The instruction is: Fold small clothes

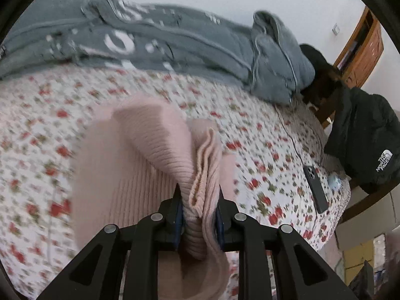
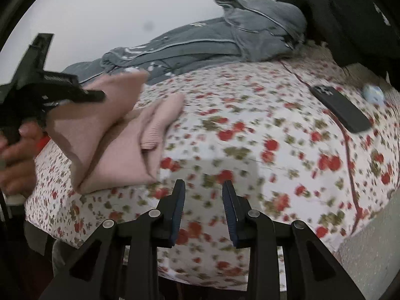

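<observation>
One pink sweater is in play, and two grippers work over it. The left gripper has its jaws pinching a bunched, ribbed edge of the sweater, several layers of knit squeezed between the two blue-padded fingers. From that pinch the fabric rises and drapes away to the left, while the rest of the garment lies on the bed's flowered cover.

Seen from the right wrist, the sweater lies at the left near part of the bed, partly folded, with one flap lifted toward the left gripper, which a hand holds at the left edge. The right gripper hangs over the bare flowered cover, its jaws spread apart with nothing between them; the sweater is to its left, just beside but not touching the left finger.

Along the far side of the bed lies one grey blanket, heaped higher at its right end. One dark phone rests on the right part of the cover with a cable running from it, and one small pale blue thing sits just beside it. One black jacket hangs off the bed's right edge.
</observation>
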